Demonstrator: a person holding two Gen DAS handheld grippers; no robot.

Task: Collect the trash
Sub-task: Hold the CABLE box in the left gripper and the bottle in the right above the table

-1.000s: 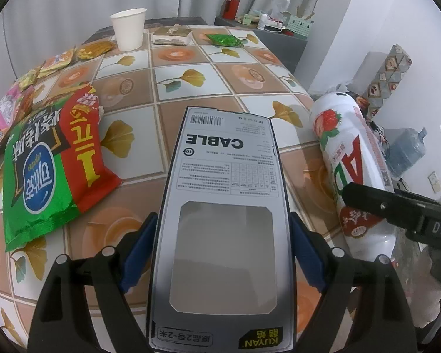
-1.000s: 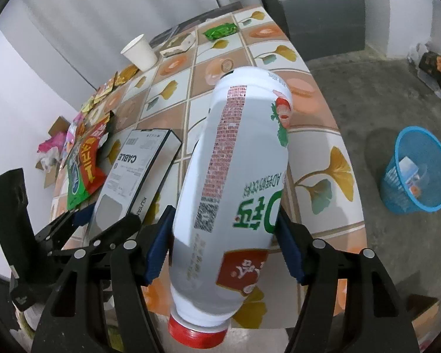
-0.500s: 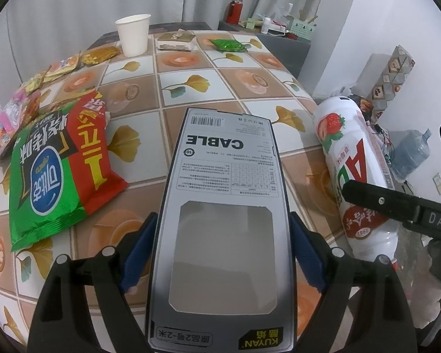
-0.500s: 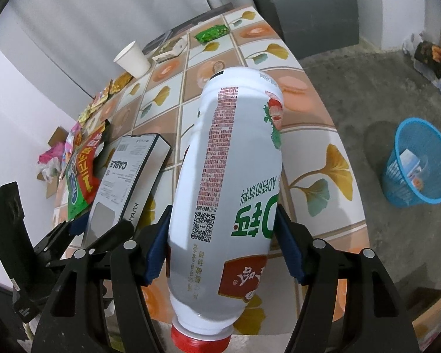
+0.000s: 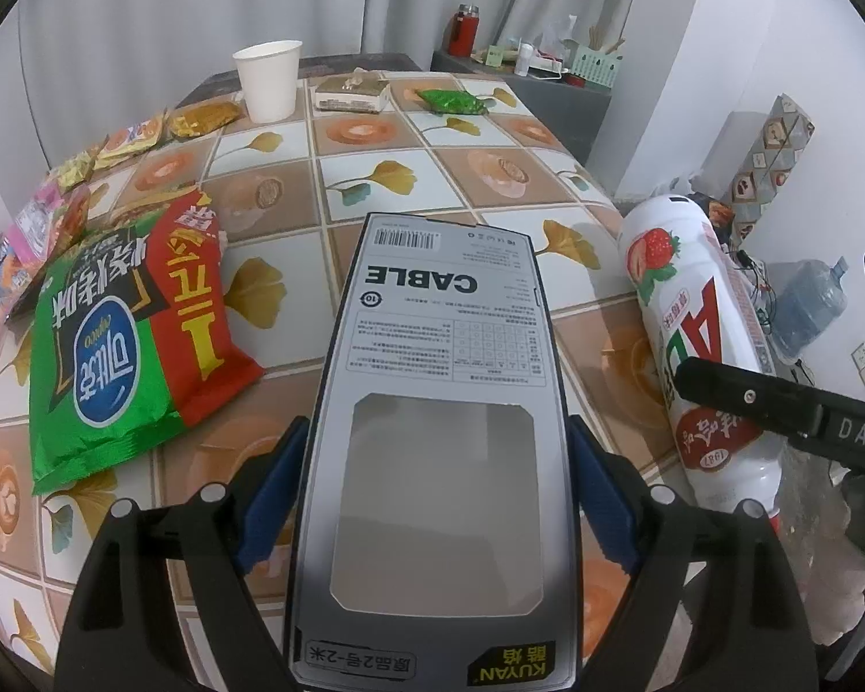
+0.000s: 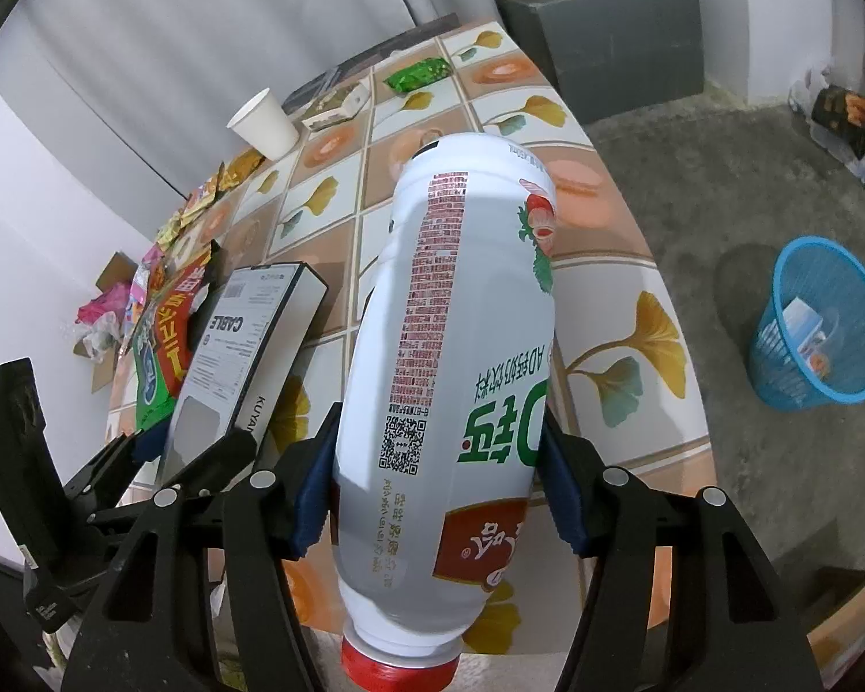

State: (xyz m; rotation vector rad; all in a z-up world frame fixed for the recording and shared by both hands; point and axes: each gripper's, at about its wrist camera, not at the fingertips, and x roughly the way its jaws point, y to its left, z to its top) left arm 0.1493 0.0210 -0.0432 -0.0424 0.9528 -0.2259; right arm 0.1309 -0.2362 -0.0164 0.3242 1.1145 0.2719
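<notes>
My left gripper (image 5: 432,490) is shut on a grey cable box (image 5: 438,403) with a cut-out window, held above the tiled table (image 5: 375,173). My right gripper (image 6: 438,473) is shut on a white drink bottle (image 6: 461,346) with a red cap, cap toward the camera. The bottle also shows in the left wrist view (image 5: 692,334), and the box in the right wrist view (image 6: 230,357). A blue mesh trash basket (image 6: 819,328) stands on the floor to the right of the table, with some trash inside.
On the table lie a green and red chip bag (image 5: 121,334), several small snack wrappers (image 5: 86,173), a white paper cup (image 5: 268,81), a flat box (image 5: 352,95) and a green packet (image 5: 452,101). A grey cabinet (image 6: 605,17) stands behind.
Both grippers have drawn back and risen a little, still holding the box and the bottle. More of the table and the floor with the basket shows.
</notes>
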